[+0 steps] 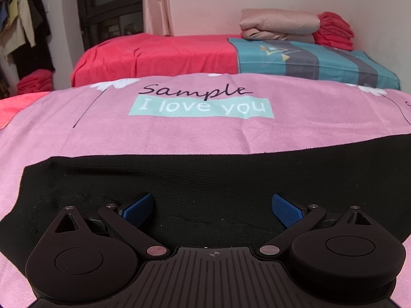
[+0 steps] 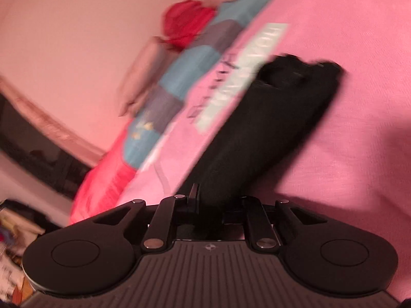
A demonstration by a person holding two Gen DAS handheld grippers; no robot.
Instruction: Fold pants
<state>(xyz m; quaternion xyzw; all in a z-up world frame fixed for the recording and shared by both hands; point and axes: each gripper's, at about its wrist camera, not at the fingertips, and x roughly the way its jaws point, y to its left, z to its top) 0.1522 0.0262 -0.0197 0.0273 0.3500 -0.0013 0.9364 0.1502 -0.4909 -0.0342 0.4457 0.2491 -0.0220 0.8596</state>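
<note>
Gripping black pants, right hand-held gripper; left hand-held gripper wide above them.

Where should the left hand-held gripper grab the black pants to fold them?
Probably the near edge of the black pants, straight ahead of the left hand-held gripper. The cloth lies flat on the pink sheet, so come in low from the near side with the open jaws and pinch the edge.

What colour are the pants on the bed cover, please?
Black knitted pants on the pink bed cover; clearest in the left wrist view.
</note>
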